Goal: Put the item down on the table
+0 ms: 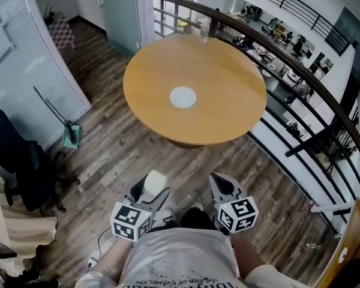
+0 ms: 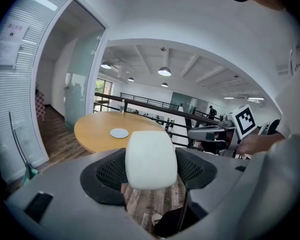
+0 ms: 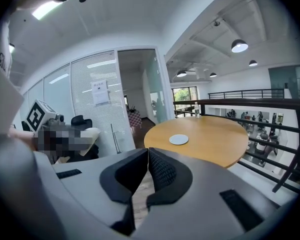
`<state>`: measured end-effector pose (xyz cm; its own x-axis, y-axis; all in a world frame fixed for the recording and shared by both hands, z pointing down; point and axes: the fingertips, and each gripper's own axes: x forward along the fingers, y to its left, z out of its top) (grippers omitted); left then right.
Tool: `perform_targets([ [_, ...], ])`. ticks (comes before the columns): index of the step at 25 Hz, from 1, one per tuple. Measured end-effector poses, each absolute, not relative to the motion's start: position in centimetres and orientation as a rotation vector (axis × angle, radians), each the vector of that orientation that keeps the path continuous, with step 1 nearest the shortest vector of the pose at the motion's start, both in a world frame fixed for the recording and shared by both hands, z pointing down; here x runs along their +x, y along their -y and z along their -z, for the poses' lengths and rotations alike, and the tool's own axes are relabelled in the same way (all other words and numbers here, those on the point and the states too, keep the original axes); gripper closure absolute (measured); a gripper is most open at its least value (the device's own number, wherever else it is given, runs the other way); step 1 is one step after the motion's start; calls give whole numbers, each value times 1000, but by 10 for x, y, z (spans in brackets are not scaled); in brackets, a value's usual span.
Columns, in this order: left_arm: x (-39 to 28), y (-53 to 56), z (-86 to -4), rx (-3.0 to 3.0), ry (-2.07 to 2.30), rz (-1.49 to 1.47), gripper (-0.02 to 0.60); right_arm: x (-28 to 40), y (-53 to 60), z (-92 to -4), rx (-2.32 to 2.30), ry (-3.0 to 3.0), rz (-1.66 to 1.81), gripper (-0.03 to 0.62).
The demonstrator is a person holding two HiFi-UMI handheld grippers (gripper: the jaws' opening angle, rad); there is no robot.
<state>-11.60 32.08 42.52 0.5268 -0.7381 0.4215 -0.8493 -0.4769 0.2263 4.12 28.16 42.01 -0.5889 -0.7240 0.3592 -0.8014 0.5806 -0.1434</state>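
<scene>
Left gripper view — left claw (image 2: 151, 170) clamps white item (image 2: 150, 156), kind unclear.

Round wooden table (image 1: 228, 110) stands on wood-plank floor (image 1: 114, 155). On top: flat white disc (image 1: 183, 97) approx. at centre, lying flat; small clear bottle (image 1: 204, 31) upright at far edge, well apart from disc.

I can read almost nothing here. My shirt (image 1: 181, 258) carries dark lettering, upside down and cut by the picture's edge, and I cannot make it out with any certainty. A paper notice (image 3: 101, 93) on the blind-covered glass wall bears print too small to read.
</scene>
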Motion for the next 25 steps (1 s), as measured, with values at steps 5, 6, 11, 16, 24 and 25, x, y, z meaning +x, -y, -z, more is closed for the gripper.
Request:
perform_targets([
  [5,-121,-313,-430,2361,1282,-386,257,43,-271,-423,1286,2540,-435,567],
  [6,-121,-309,-431,2361,1281,-386,256,44,-268,-426,1291,2535,-442,567],
  [11,-125,-283,-434,2354,1281,-382,257,41,-242,-438,1270,2522,-463,568],
  [16,-127,-235,-434,2328,1309,-329,257,41,-190,-444,1238,2519,-451,568],
  [24,-122,-130,-431,2310,1358,-316,256,39,-75,-434,1164,2552,-407,566],
  [25,-118,-117,-430,2310,1361,-316,257,43,-62,-433,1157,2555,-404,568],
])
